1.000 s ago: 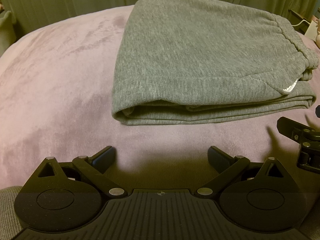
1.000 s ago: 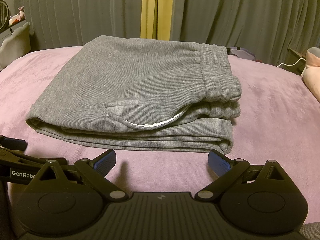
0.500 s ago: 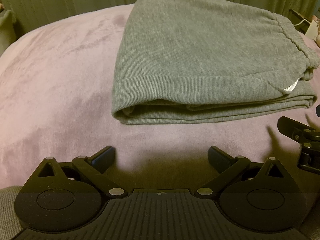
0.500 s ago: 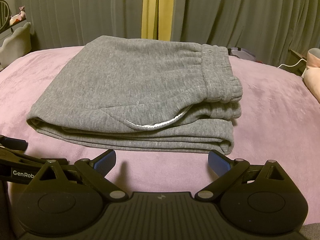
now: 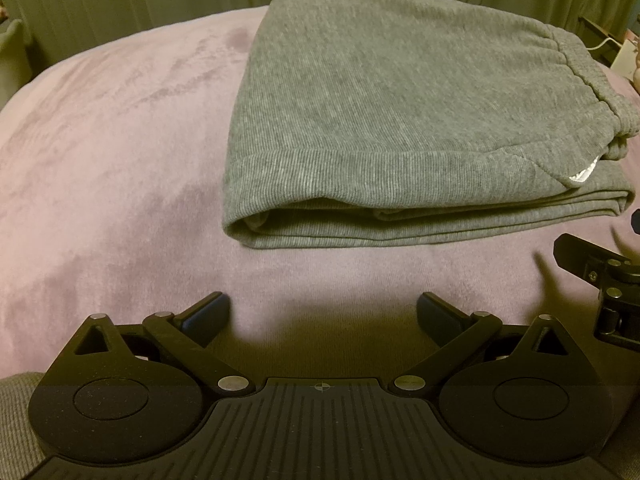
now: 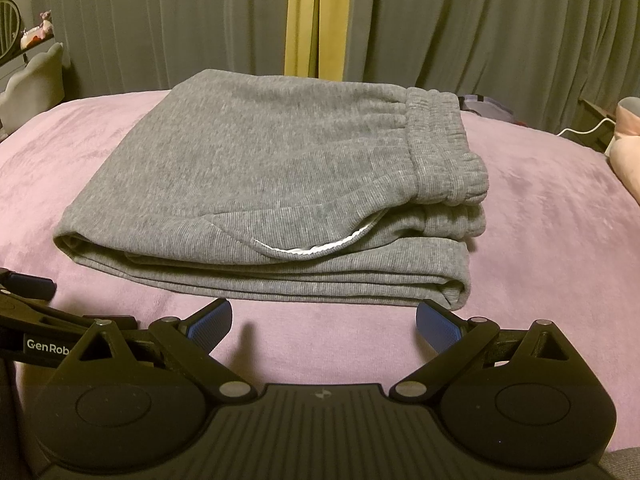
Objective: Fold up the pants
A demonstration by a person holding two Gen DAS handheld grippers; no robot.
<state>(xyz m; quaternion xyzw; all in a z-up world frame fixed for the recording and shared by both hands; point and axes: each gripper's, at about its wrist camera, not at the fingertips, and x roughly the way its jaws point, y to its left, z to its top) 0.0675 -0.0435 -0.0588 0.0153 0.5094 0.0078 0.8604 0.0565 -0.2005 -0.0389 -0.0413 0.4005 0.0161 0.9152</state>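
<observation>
Basically nothing has moved over the last second. The left hand-held gripper (image 5: 323,312) sits spread wide with nothing between its fingers, hovering low over the bed (image 5: 120,152), same as a moment ago. Same deal for the right hand-held gripper (image 6: 324,318): blue pads (image 6: 210,322) splayed apart, empty, and it's crept just a touch closer to the fabric than before. Straight ahead of both lie the pants (image 6: 272,196), a neat grey stack of layers on the purple cover; seen from the right one, the near edge lies just beyond its fingertips, with the waistband (image 6: 444,152) off to its right and a bit of white pocket lining (image 6: 316,249) peeking out. My read is the folding is pretty much done, and both tools are just parked in front of the finished bundle.
</observation>
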